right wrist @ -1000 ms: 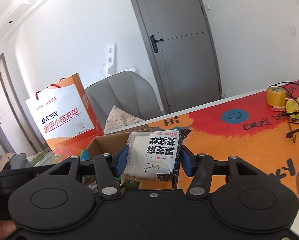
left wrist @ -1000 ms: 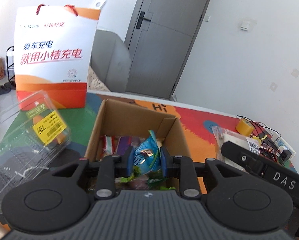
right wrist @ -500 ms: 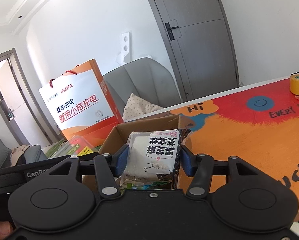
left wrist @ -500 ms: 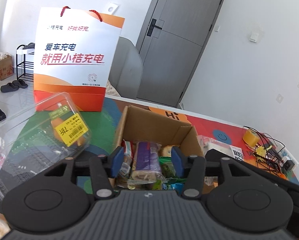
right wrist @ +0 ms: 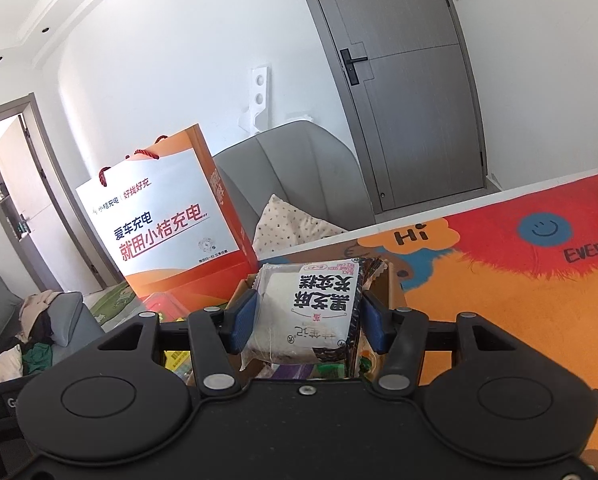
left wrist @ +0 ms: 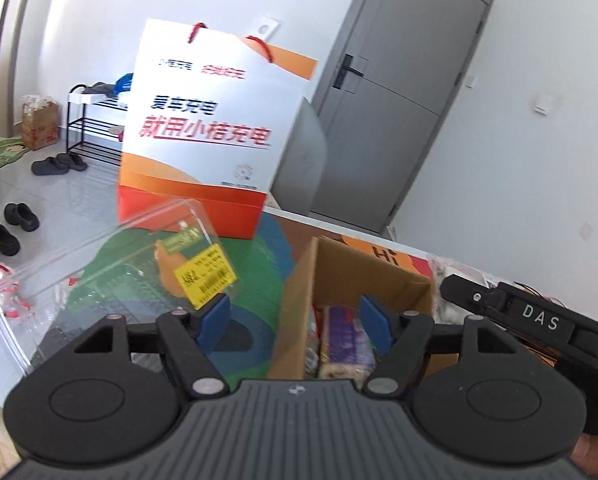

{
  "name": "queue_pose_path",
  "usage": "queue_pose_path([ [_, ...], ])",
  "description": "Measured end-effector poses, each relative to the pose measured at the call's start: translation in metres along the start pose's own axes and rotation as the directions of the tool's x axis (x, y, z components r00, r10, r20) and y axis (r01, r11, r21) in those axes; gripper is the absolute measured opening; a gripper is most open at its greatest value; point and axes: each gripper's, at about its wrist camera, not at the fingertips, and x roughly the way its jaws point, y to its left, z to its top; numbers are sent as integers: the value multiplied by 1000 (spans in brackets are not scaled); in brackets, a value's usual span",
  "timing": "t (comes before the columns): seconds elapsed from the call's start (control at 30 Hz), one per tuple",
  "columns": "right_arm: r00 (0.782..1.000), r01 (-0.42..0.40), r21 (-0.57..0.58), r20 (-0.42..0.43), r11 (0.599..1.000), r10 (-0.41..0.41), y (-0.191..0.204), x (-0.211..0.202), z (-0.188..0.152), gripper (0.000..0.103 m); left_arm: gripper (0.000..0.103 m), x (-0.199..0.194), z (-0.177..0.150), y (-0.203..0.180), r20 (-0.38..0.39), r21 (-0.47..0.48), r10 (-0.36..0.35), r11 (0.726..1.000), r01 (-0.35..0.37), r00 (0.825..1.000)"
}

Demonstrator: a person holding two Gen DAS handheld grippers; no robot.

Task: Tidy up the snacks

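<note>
Blue pads of the right gripper (right wrist: 306, 321) sit clamped on a white snack packet (right wrist: 311, 312) with bold black lettering, pinching it by its sides so it stands up between the fingers, apparently above the open cardboard box (right wrist: 385, 280). That packet is soft and crinkly, and the pads catch only its edges; if the squeeze eases before it is over the opening, it likely slips out and lands on the box rim or on the colourful tabletop (right wrist: 499, 300) just beside it.

Over on the other side, the left gripper (left wrist: 295, 318) hangs with its jaws spread apart and nothing between them, hovering across the near left wall of the box (left wrist: 295, 312). Inside, a purple wrapped bar (left wrist: 345, 334) and other packets are already packed close together. Room looks tight, so a drop from this height may leave the white packet perched on top or sliding over the edge.

Just left of the box, a clear plastic clamshell (left wrist: 99, 268) with a yellow label rests near the left gripper's finger; a careless swing could nudge it off the tabletop. Further back stands the tall orange and white paper bag (left wrist: 207, 128), light-looking and easy to topple if either gripper sweeps wide.
</note>
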Motion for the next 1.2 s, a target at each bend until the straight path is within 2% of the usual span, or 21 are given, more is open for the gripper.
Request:
queue_pose_path([
  [0.1, 1000, -9, -2, -10, 1000, 9, 1, 7, 1, 55, 73, 6, 2, 5, -2, -8, 14, 1000, -14, 1000],
  [0.2, 999, -36, 11, -28, 999, 36, -2, 12, 0, 65, 73, 12, 3, 8, -13, -17, 20, 1000, -20, 1000],
  [0.23, 999, -32, 17, -27, 999, 32, -2, 12, -1, 69, 73, 14, 3, 8, -16, -17, 19, 1000, -19, 1000],
  [0.4, 1000, -11, 42, -21, 999, 12, -10, 2, -3, 72, 77, 15, 1, 6, -23, -15, 7, 1000, -7, 1000],
  [0.47, 1000, -6, 44, -17, 999, 7, -13, -5, -5, 76, 78, 14, 0, 3, -23, -10, 1, 1000, -1, 1000],
  [0.83, 1000, 16, 73, -16, 997, -15, -33, -37, -18, 86, 88, 11, -12, -23, -51, 53, -30, 998, 33, 998],
  [1.2, 997, 76, 121, -10, 990, -75, -64, -68, -30, 95, 96, 7, -32, -51, -97, 134, -42, 989, 54, 994],
])
